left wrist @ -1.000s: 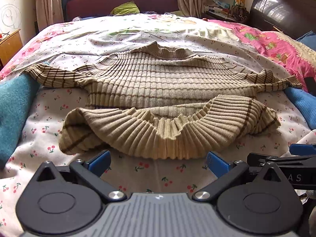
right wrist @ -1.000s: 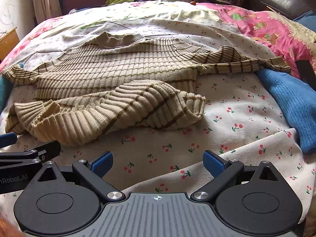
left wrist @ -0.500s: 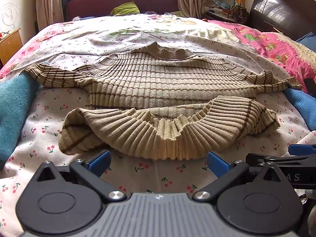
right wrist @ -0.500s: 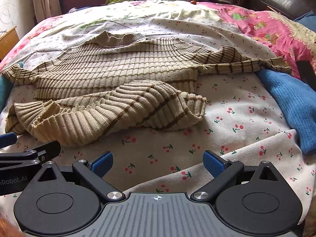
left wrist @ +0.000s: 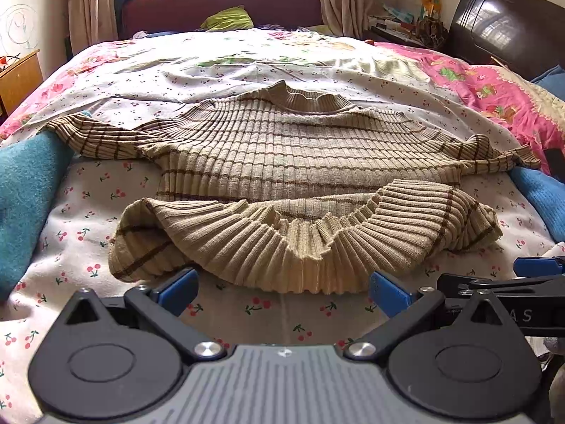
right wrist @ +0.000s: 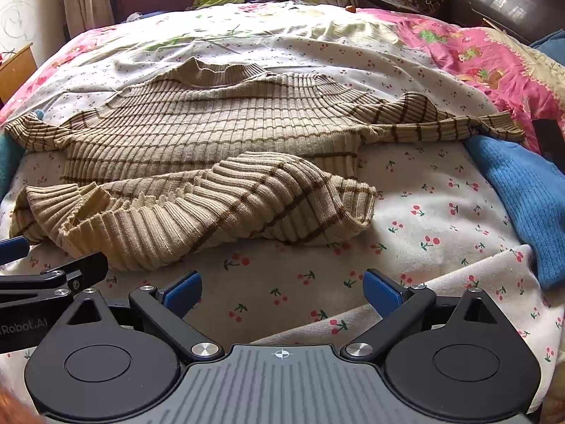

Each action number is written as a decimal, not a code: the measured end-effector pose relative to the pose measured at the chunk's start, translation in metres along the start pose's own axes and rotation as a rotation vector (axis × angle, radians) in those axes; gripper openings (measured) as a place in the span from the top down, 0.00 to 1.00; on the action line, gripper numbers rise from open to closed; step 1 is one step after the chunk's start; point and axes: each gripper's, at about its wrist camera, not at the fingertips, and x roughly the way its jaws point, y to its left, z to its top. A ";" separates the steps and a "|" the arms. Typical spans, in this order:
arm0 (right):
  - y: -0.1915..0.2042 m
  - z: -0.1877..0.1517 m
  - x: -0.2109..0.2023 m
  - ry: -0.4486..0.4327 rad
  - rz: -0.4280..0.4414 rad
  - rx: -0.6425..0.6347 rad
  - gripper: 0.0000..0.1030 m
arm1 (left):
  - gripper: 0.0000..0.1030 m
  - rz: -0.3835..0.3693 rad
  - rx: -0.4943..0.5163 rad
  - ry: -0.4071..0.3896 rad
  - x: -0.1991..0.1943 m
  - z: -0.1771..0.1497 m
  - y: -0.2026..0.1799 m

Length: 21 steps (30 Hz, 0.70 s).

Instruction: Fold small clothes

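A tan ribbed sweater [left wrist: 282, 152] with brown stripes lies face-up on the cherry-print bedsheet [left wrist: 247, 311], sleeves spread wide, collar far from the cameras. Its hem [left wrist: 303, 247] is flipped up in a loose, rumpled roll, probably a first fold needing straightening. Left tongs [left wrist: 282, 288] and right tongs [right wrist: 282, 288] hover just before the hem, both spread wide and empty, likely ready to pinch it.

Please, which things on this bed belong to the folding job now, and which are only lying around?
For the job: striped sweater, left gripper, right gripper, both open.

Lying about: blue garment, teal cloth, pink quilt, green pillow.
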 end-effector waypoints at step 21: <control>0.001 0.032 -0.009 -0.101 0.035 -0.079 0.06 | 0.00 -0.020 -0.034 -0.146 -0.025 0.024 0.039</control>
